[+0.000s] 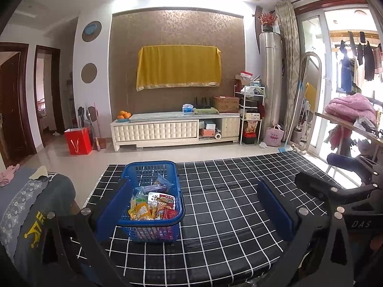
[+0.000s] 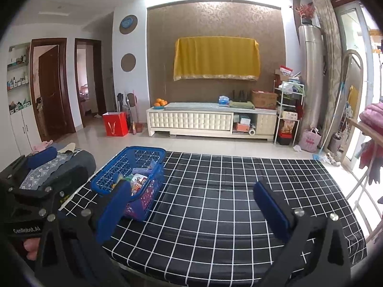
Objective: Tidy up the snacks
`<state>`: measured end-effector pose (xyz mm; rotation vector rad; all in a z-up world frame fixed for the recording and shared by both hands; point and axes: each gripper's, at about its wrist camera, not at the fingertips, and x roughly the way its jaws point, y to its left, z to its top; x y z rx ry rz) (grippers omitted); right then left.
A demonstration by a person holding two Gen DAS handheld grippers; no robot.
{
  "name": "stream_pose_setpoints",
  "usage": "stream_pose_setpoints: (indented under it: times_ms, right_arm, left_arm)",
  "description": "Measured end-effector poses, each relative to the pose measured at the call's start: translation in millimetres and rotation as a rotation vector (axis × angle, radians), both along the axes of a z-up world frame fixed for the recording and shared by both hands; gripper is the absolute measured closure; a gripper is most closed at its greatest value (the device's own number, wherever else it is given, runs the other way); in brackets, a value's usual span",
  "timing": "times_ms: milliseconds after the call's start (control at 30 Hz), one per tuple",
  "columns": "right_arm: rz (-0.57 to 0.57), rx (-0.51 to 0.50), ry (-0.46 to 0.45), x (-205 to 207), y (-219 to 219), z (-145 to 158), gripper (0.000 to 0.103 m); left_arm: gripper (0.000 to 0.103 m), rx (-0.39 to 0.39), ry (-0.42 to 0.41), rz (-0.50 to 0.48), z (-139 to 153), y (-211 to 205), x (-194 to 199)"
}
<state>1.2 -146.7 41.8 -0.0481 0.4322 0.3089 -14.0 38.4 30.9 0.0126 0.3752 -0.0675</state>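
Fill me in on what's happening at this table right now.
A person holds a two-finger gripper in each hand over a table with a black checked cloth. A blue basket full of snack packets sits on the table's left part. The left gripper and right gripper are both open and empty, and neither grips the basket. No loose snacks lie on the visible cloth.

"DAS" on right gripper [image 1: 335,189] body; "CenRobot.AI" on left gripper [image 2: 43,165] body. Snack packet print unreadable.
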Motion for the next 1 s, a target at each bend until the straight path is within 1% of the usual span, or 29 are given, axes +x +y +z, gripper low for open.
stream_pose_setpoints:
  times_ms: [567, 1000]
  right_arm:
    - [-0.014, -0.015, 0.001, -0.8, 0.4, -1.7, 0.0]
    - [-0.013, -0.01, 0.008, -0.1, 0.2, 0.4, 0.0]
  left_arm:
    - [0.0, 0.016, 0.01, -0.005, -6.1, 0.7, 3.4]
    - [0.0, -0.002, 0.019, -0.006, -7.1, 1.6, 4.3]
